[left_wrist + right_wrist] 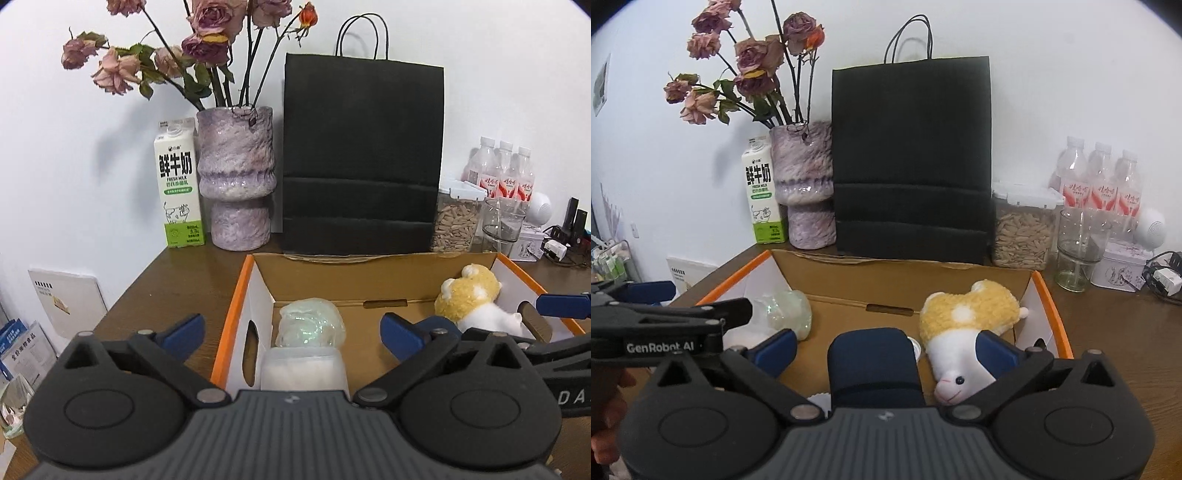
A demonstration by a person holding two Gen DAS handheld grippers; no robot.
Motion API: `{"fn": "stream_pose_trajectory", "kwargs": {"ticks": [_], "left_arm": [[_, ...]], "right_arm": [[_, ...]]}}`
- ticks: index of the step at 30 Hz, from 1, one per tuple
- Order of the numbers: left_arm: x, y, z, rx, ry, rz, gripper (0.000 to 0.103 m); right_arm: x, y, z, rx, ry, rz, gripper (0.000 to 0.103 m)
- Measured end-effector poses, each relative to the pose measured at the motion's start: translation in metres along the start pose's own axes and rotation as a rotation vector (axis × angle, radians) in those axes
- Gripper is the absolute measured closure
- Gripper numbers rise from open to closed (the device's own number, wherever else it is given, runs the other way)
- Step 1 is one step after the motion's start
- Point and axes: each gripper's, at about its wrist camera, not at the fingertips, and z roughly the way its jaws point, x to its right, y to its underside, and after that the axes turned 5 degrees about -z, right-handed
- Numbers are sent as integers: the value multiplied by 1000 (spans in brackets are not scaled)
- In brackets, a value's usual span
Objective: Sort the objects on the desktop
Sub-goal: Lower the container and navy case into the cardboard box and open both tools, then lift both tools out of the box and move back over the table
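Observation:
An open cardboard box (236,314) with orange edges sits on the wooden desk. In the left wrist view my left gripper (295,332) stands wide open over the box's left side. A translucent jar of white stuff (304,369) with a shiny crumpled top lies between its blue fingers (188,330), untouched. In the right wrist view my right gripper (886,349) is also wide open. A dark blue padded object (875,365) rests in the box (1049,317) between its fingers, clear of both pads. A yellow and white plush toy (964,332) lies beside the right finger (997,350).
Against the wall behind the box stand a black paper bag (364,155), a purple vase of dried roses (236,184) and a milk carton (179,184). To the right are a seed jar (1021,232), a glass (1078,251), water bottles (1102,184), a tin and cables.

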Motion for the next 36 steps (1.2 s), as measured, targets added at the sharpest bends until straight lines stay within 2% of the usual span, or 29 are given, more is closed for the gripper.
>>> {"fn": "stream_pose_trajectory", "kwargs": {"ticks": [17,36], "left_arm": [[0,-4,-8,10,-8,2,0],[3,-12,-82,119,67,12,0]], "right_arm": [[-3,-3,-9,10,-1,-20,0],[-12,-6,-87,112,1,-62,0]]}}
